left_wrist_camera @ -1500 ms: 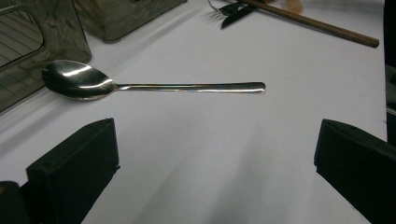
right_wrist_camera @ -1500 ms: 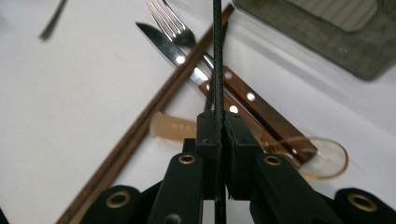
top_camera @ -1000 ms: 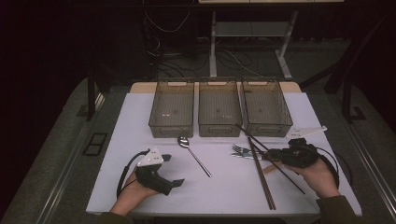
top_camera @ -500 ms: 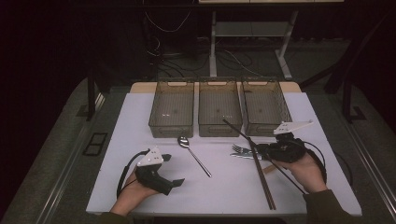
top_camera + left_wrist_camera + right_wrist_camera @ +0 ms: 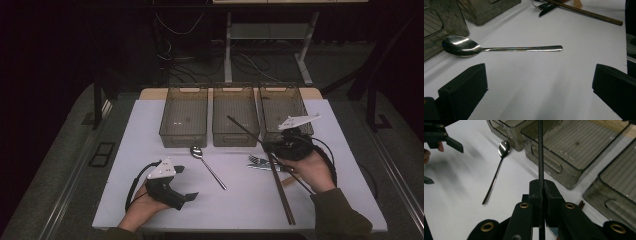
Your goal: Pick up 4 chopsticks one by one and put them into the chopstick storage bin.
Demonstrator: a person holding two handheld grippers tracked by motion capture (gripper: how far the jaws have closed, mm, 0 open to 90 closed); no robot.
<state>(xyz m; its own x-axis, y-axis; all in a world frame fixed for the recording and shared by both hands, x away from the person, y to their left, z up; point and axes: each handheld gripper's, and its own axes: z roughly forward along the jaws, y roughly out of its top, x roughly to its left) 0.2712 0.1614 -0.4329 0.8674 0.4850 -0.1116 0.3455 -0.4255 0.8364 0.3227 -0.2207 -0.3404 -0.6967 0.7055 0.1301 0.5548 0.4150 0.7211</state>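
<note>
Right gripper view: right gripper (image 5: 541,192) fingers clamped on dark chopstick (image 5: 540,150), tip over middle bin (image 5: 574,145). Left gripper (image 5: 172,187) fingers spread, empty. Advice: level the stick lengthwise, lower inside, then release.

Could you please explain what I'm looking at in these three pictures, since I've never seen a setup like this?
A person sits at a white table with a hand-held two-jaw gripper in each hand. The high view looks down from above; the other two views come from cameras riding on each gripper, looking along its black jaws.

On the table stand three clear bins in a row. In front of them lie a spoon, a fork and a chopstick.

The left gripper rests near the table's front edge with its jaws wide open and nothing between them; its view shows the spoon ahead. The right gripper is shut on a second chopstick, raised and pointing over the middle bin.
</note>
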